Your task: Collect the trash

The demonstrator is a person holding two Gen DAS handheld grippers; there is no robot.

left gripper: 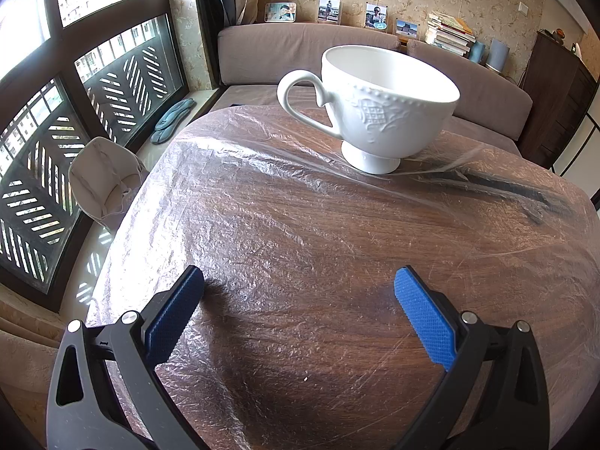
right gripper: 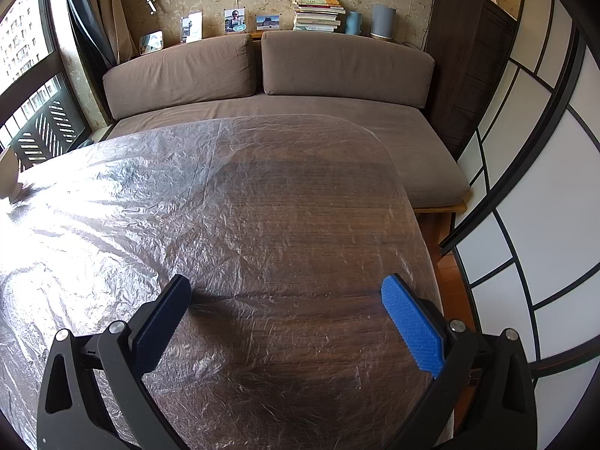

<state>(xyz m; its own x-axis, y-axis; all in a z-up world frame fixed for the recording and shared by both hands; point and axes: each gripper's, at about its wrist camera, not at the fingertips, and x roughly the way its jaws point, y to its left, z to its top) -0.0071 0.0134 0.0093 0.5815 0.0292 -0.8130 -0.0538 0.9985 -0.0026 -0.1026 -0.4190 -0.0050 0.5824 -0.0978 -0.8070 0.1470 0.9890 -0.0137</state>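
A white footed teacup (left gripper: 375, 108) with a handle on its left stands upright on the far part of a dark wooden table (left gripper: 318, 262) covered with clear plastic film. My left gripper (left gripper: 298, 281) is open and empty, low over the table, well short of the cup. My right gripper (right gripper: 285, 288) is open and empty over the table's right part (right gripper: 300, 225); the plastic film (right gripper: 131, 206) lies wrinkled across it. No loose trash item shows in either view.
A white bin or bag (left gripper: 103, 180) sits beside the table's left edge by the window (left gripper: 56, 112). A brown sofa (right gripper: 281, 75) stands behind the table, with books (right gripper: 318, 13) and photos on the ledge. A dark cabinet (right gripper: 468, 56) and a sliding screen (right gripper: 525, 187) are at the right.
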